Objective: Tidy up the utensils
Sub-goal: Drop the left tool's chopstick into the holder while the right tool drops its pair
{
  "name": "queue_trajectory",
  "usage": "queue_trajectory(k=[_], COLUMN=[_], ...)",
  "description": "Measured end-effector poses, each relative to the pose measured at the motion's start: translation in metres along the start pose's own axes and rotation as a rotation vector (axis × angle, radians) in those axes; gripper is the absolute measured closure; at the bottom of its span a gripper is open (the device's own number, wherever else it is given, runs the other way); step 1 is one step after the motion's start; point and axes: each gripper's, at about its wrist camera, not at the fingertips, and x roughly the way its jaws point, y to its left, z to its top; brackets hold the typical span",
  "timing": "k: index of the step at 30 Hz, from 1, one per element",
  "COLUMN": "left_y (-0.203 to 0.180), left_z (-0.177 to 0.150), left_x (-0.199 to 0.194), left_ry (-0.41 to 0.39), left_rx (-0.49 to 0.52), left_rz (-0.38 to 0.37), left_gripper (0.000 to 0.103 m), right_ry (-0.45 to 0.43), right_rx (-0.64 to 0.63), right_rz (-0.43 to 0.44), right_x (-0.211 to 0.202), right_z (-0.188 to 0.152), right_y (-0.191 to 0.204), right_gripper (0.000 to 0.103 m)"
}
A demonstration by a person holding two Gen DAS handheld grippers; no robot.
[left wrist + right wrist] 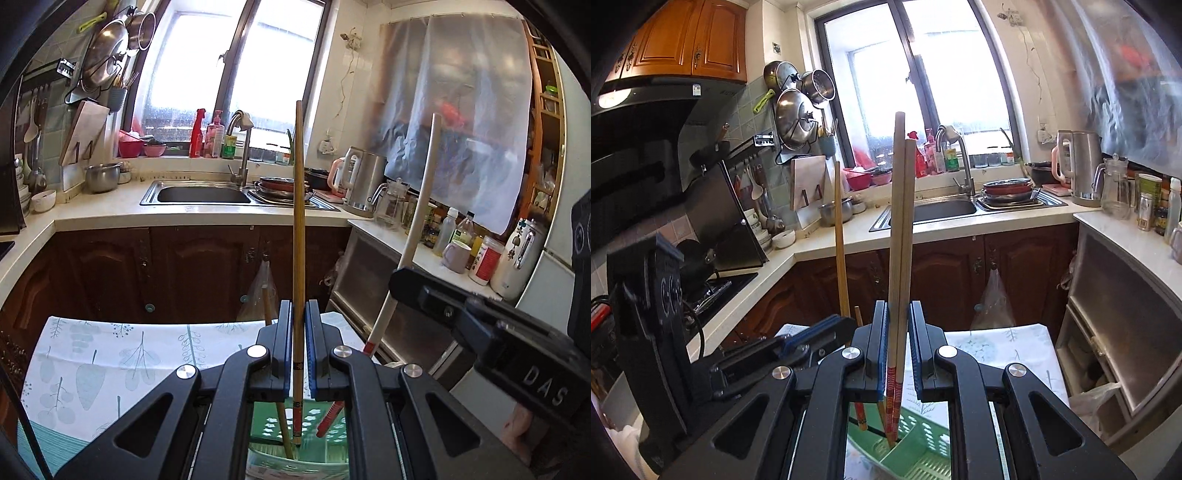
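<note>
Smooth wooden chopsticks (900,236), perforated green plastic basket (919,439), printed cloth (110,354)

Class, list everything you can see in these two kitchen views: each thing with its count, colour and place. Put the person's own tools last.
Chopstick: one, yellowish wood, upright in left gripper.
Chopsticks: two, pale wood with red ends, in right gripper.
Utensil basket: one, green, below both grippers.
Tablecloth: one, white with leaf print, under basket.
Sink: one, steel, under window.
Kettle: one, silver, counter right of sink.
Mug: one, grey, right counter.
Left gripper: black, blue fingers, closed on the chopstick.
Right gripper: black, blue fingers, closed on the pair.
</note>
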Motion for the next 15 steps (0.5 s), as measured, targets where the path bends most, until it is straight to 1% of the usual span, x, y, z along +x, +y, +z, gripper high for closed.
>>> queue_trajectory(k=[4,8,11,13,15], left_y=[0.002,0.003,0.009,0.013,0.015], left_z=[-0.016,-0.028,-0.033,-0.035,-0.036], left_x=[0.005,0.003,0.000,-0.006,-0.013], left_ry=[-0.011,-0.014,-0.002,0.001,0.006], left_rx=[0.023,0.027,0.006,-0.016,-0.019], left_rz=[0.009,0.002,0.013,0.011,0.016], left_gripper=[0.099,0.097,0.093,0.086,0.086], right_ry=[0.009,0.040,0.074,0.111,0.138], right_rx=[-0.010,-0.056,-0.095,-0.101,-0.112], right_rz=[0.013,0.031,0.053,0.081,0.102], right_x=[0.029,0.050,0.065,0.070,0.075], right_z=[-0.017,-0.040,-0.054,-0.067,-0.078], right_y=[-0.003,0.006,0.012,0.016,0.020], right_gripper=[0.092,0.092,0.092,0.092,0.092])
